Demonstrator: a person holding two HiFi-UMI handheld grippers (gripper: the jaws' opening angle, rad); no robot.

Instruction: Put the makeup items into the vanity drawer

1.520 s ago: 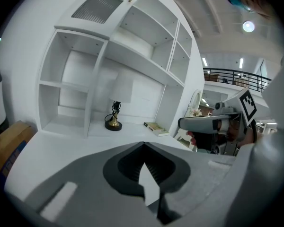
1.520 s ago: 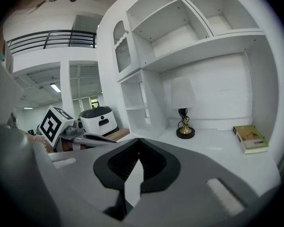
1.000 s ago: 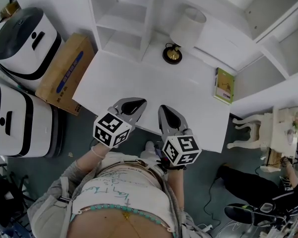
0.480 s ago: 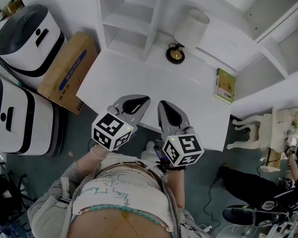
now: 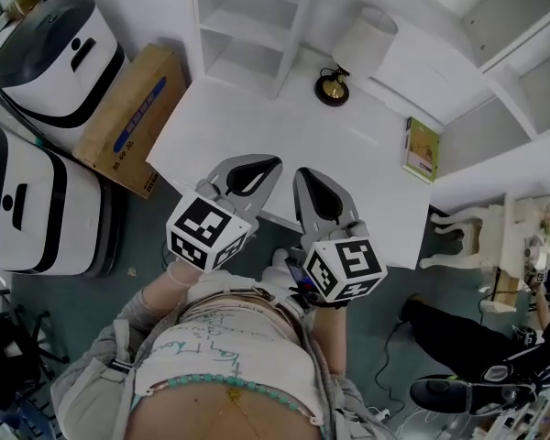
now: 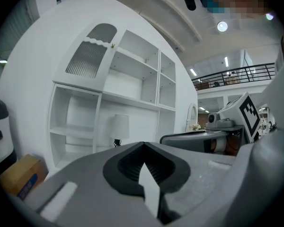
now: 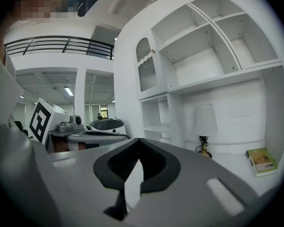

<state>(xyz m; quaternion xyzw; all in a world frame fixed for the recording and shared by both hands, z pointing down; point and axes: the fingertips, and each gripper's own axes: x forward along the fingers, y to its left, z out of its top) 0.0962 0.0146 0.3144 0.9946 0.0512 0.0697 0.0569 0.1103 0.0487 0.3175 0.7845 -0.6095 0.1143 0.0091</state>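
My left gripper [image 5: 268,165] and right gripper [image 5: 304,176] hang side by side, just apart, over the front edge of the vanity [image 5: 348,154], both pointing toward its shelves [image 5: 247,35]. Each pair of jaws is clenched tight with nothing between them. A lamp [image 5: 362,44] stands at the back of the top, and a book [image 5: 422,149] lies near its right end. I can't make out the drawer or any makeup from here.

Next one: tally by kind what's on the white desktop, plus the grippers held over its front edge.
Lamp: 1
Book: 1
Grippers: 2, the left gripper and the right gripper
Total: 4
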